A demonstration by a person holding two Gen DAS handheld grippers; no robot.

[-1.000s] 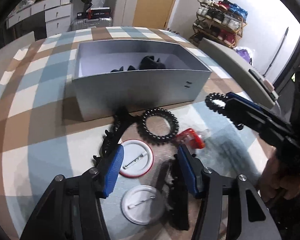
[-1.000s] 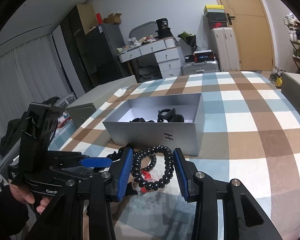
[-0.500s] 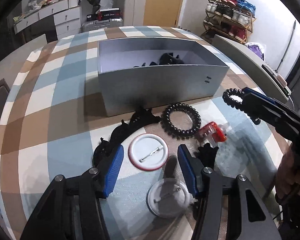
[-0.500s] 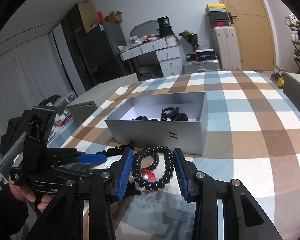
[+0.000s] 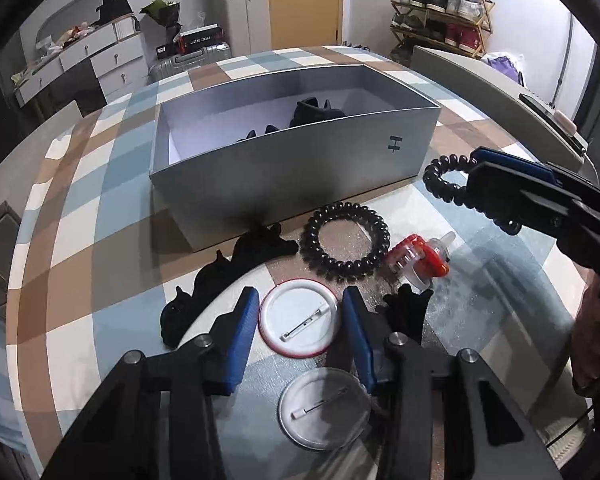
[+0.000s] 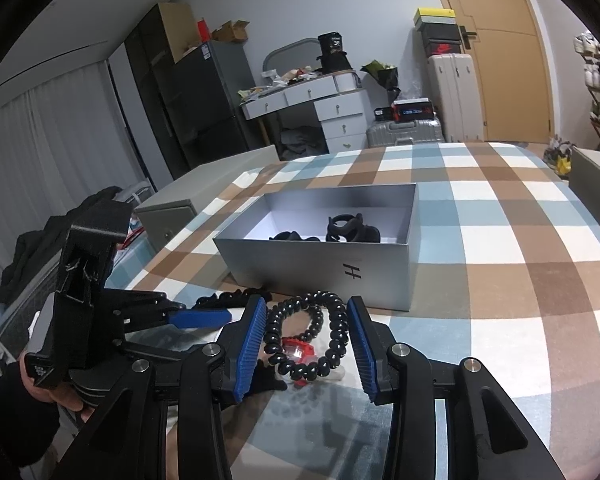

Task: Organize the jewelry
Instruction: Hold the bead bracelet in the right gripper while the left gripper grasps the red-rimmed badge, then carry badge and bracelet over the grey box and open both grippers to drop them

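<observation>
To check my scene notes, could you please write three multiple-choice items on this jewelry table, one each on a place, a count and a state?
1. Where does the red-rimmed white round pin badge lie?
A. Inside the silver cardboard box
B. On the checked tablecloth in front of that box
C. On a shoe rack

2. How many round pin badges lie on the cloth?
A. One
B. Two
C. Four

3. What is the state of the right gripper?
A. Open and empty
B. Shut on a black spiral hair tie
C. Shut on a red clip

Answers:
1 B: it lies pin side up on the cloth in front of the box.
2 B: the red-rimmed one and a plain silver badge below it in the left wrist view.
3 B: the tie sits between its blue fingers, clear of the table.
</observation>
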